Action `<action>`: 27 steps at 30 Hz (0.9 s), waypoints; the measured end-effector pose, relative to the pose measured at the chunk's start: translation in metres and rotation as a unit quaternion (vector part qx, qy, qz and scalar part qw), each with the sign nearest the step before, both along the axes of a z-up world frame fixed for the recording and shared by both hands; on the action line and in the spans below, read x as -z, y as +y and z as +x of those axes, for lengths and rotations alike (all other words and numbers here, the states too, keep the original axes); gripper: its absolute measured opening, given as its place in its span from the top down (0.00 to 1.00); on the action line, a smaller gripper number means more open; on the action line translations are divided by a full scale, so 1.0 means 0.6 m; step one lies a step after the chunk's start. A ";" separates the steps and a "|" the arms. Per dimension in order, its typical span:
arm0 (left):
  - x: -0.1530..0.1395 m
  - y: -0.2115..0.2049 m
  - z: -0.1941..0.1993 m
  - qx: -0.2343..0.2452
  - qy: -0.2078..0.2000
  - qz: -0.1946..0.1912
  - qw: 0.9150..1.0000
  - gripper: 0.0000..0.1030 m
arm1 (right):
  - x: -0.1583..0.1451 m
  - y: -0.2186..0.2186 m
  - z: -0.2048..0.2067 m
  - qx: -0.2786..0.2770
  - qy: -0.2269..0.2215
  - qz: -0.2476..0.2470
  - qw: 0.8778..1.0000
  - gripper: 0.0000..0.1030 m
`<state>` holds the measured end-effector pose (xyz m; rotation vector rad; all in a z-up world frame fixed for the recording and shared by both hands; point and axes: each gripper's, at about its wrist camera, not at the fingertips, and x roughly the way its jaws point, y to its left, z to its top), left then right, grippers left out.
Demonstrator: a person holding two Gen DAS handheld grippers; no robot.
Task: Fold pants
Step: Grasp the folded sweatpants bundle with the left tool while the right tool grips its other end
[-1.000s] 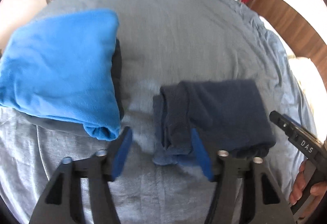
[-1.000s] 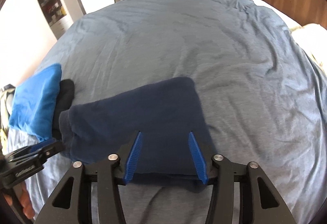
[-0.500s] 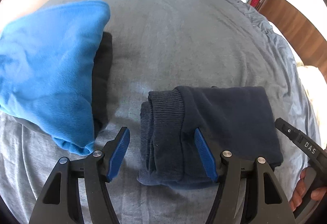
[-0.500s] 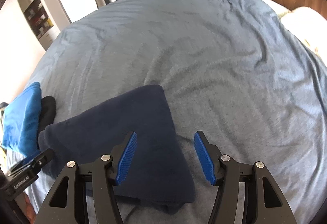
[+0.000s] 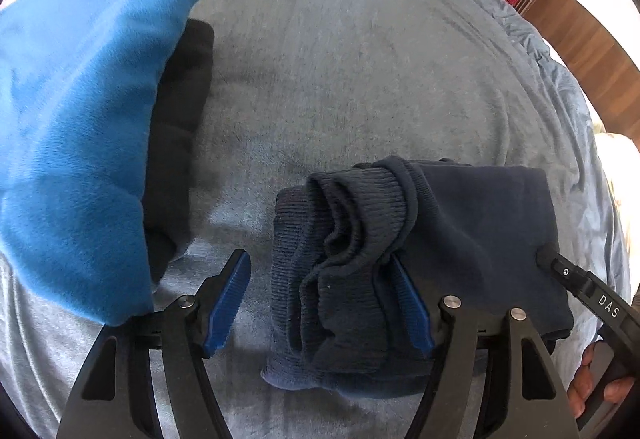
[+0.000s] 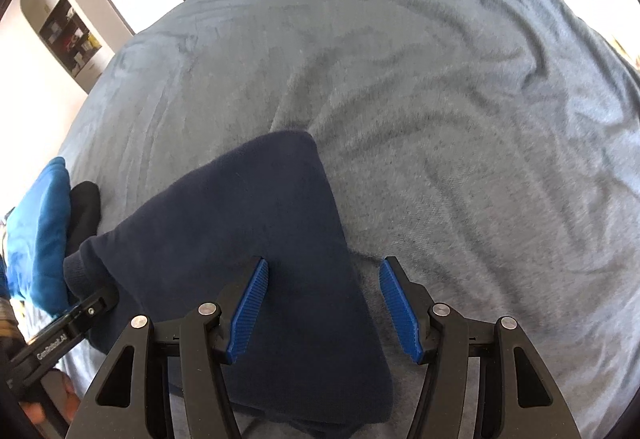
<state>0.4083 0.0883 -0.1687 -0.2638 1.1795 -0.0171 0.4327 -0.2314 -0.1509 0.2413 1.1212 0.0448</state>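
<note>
A folded pair of navy pants lies on a bed covered by a grey-blue sheet. In the left wrist view, the left tool has its blue-padded fingers spread wide, straddling the ribbed, bunched waistband end of the pants; the right pad sits against the fabric, while the left pad rests over bare sheet. This view alone shows the ribbed layers stacked at that end. To the left, a bright blue folded garment lies on top of a black one, near the pants but apart from them. The right wrist view shows the opposite, smooth folded end of the pants and a broad stretch of wrinkled sheet beyond. The right tool is also spread open, its left pad over the pants and its right pad over the sheet, gripping nothing. The blue garment appears small at the far left.
</note>
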 end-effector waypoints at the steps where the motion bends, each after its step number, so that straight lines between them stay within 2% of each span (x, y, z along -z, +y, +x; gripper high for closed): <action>1: 0.005 0.000 0.002 0.000 0.002 -0.001 1.000 0.32 | 0.005 -0.001 0.002 0.000 0.005 0.004 1.000 0.42; 4: 0.014 -0.001 0.008 0.001 0.008 -0.006 1.000 0.31 | 0.018 -0.002 0.008 0.000 0.016 0.016 1.000 0.42; 9: 0.030 0.006 0.018 -0.001 0.023 -0.036 0.999 0.30 | 0.041 0.003 0.014 -0.005 0.034 0.029 0.999 0.43; 12: 0.038 0.011 0.023 -0.002 0.030 -0.058 0.998 0.31 | 0.043 0.011 0.015 -0.010 0.035 0.024 0.999 0.49; 13: 0.039 0.012 0.024 -0.001 0.033 -0.067 0.997 0.36 | 0.044 0.014 0.017 -0.011 0.036 0.024 0.999 0.52; 14: 0.039 0.012 0.024 0.003 0.035 -0.084 0.996 0.50 | 0.044 0.016 0.017 -0.011 0.036 0.024 0.999 0.53; 15: 0.041 0.014 0.025 0.004 0.040 -0.106 0.994 0.51 | 0.043 0.019 0.017 -0.013 0.035 0.022 0.999 0.55; 22: 0.013 0.015 0.014 0.001 0.028 -0.119 0.993 0.63 | 0.018 0.030 0.008 -0.016 0.014 0.013 1.000 0.76; 27: -0.026 0.013 0.004 0.005 0.001 -0.125 0.992 0.65 | -0.021 0.031 -0.003 -0.017 -0.013 0.005 1.000 0.82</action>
